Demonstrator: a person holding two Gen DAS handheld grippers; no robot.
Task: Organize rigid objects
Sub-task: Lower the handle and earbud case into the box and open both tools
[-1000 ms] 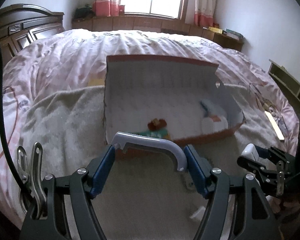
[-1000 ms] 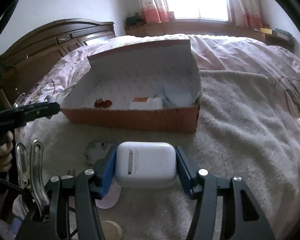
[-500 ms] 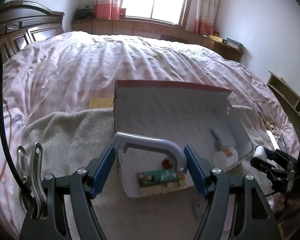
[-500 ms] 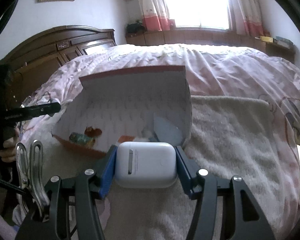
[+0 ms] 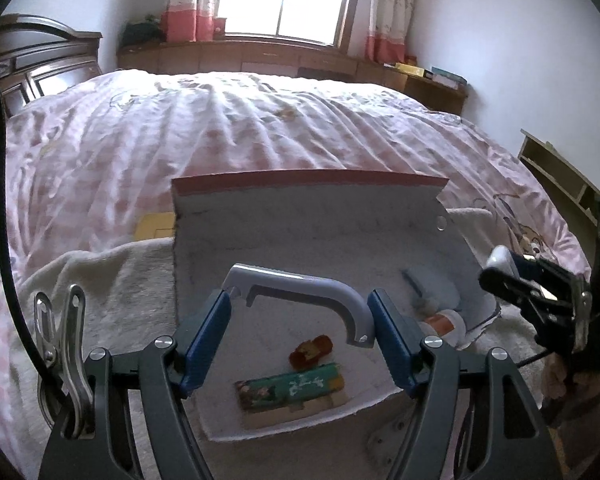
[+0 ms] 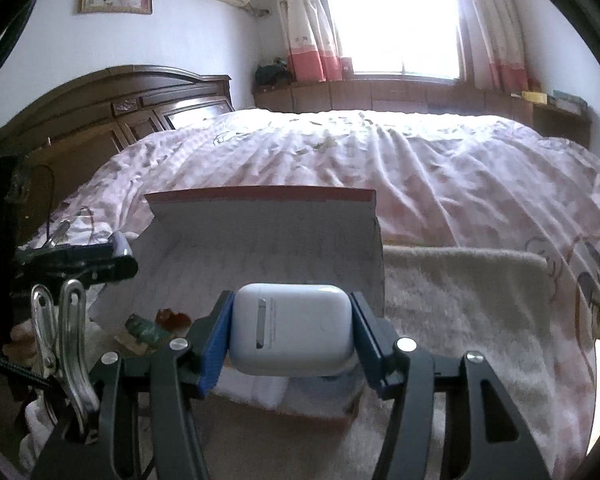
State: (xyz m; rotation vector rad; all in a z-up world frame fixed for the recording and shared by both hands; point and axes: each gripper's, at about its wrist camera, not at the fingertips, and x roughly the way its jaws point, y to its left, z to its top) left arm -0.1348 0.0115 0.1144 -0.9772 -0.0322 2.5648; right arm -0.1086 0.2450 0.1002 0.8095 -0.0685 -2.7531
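The left gripper (image 5: 300, 320) has its blue pads clamped on the two ends of a curved grey plastic handle-shaped bracket (image 5: 300, 286), and the right gripper (image 6: 292, 332) is closed on the sides of a rounded white plastic earbud case (image 6: 292, 330); both pieces hang in the air over the open cardboard box (image 5: 308, 216), which has a red outer skin, a white inside and a tall raised back flap and sits on a cream fleece blanket (image 6: 460, 304) laid across the pink quilted bed (image 5: 260, 120). The bracket is above the box's left half, the case above its near right part. Inside the box, near its front wall, lie a flat green patterned pack (image 5: 290, 388) and, just behind it, a small red-and-orange toy-like piece (image 5: 311, 350); toward the box's right end sit a white tube with an orange band (image 5: 442, 322) and a pale blue item (image 5: 434, 288) I cannot identify. The likeliest trouble, in my judgement, is the two grippers crowding each other over the box, since the right one already shows close beside its right wall in the left view. The bracket is pinched only at its tips, so a slight twist could let it swing or slip out early. A high release may bounce the smooth case against the tube, and the soft bedding could let the box tip if a wall is knocked.
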